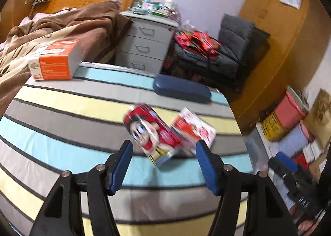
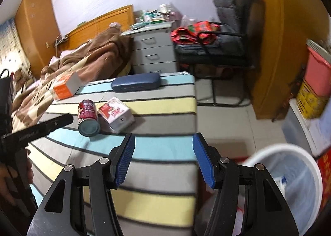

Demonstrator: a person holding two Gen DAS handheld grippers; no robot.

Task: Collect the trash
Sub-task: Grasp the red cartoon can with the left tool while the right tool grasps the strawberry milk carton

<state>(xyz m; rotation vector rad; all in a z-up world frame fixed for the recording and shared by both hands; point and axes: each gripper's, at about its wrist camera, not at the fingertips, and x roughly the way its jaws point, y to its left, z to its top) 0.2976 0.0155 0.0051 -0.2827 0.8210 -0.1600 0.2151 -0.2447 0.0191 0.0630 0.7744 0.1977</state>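
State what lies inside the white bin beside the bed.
The bin has a clear liner holding a pale scrap with blue on it. The right gripper, open and empty, hides the bin's lower left, so more contents cannot be seen.

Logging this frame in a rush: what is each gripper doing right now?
Left gripper: open, empty, jaws spread before the red can on the bed.
Right gripper: open, holding nothing.

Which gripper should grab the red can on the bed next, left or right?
Left. The left gripper is open, with the red can lying just ahead between its fingers. The right gripper, also open, points past the bed edge, near the white bin, can off to its left.
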